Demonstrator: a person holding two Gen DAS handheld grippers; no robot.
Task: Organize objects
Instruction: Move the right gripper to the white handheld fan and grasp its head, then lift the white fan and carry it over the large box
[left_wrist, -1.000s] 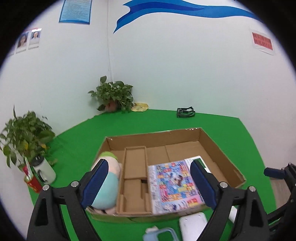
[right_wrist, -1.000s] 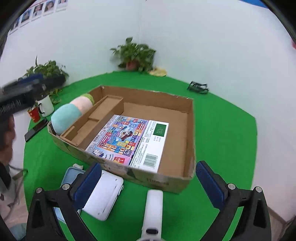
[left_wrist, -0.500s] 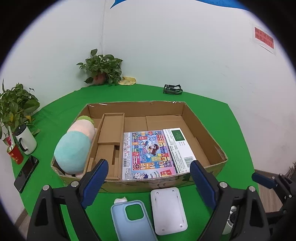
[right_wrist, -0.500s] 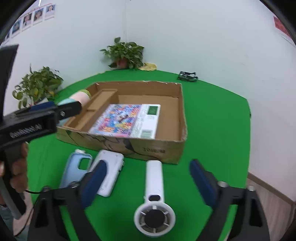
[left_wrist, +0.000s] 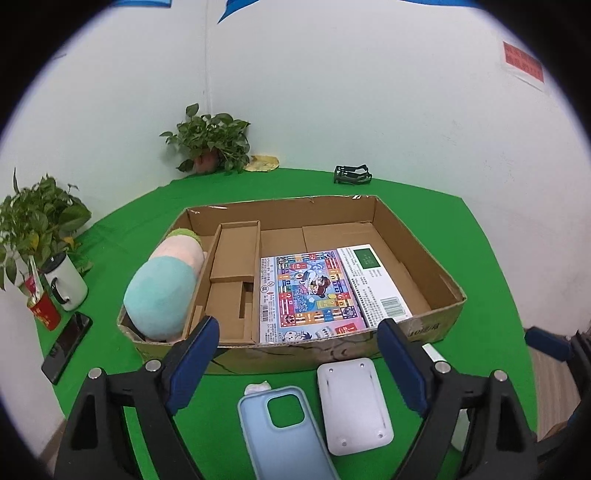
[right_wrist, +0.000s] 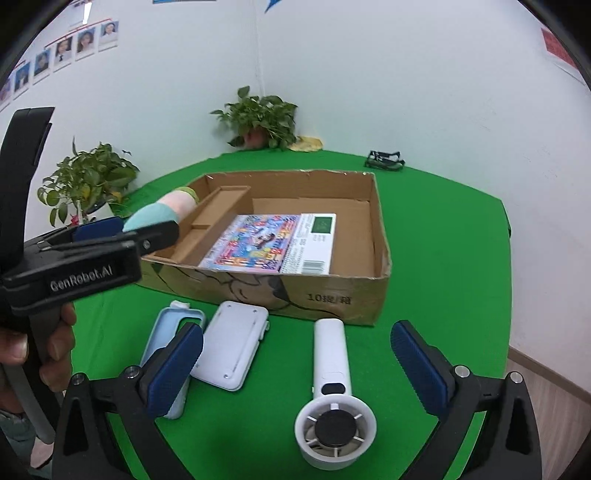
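Note:
An open cardboard box (left_wrist: 417, 328) (right_wrist: 332, 295) stands on the green table. In it lie a colourful game box (left_wrist: 314, 291) (right_wrist: 269, 240) and a pastel plush (left_wrist: 162, 288) (right_wrist: 159, 212). In front of the box lie a light blue phone case (left_wrist: 284, 428) (right_wrist: 162, 339), a white flat device (left_wrist: 352, 404) (right_wrist: 236, 343) and a white handheld fan (right_wrist: 332, 398). My left gripper (left_wrist: 297, 362) is open and empty above the phone case and white device. My right gripper (right_wrist: 295, 358) is open and empty around the fan's handle area. The left gripper also shows in the right wrist view (right_wrist: 103, 236).
Two potted plants (left_wrist: 210, 144) (left_wrist: 33, 221), a white mug (left_wrist: 68, 282), a red cup (left_wrist: 44, 314) and a black phone (left_wrist: 66, 341) sit at the left. A black clip (left_wrist: 351, 173) lies at the back near the wall.
Both grippers pulled back from the box and lowered toward the table front. The phone case, white device and fan came fully into view. Nothing was grasped.

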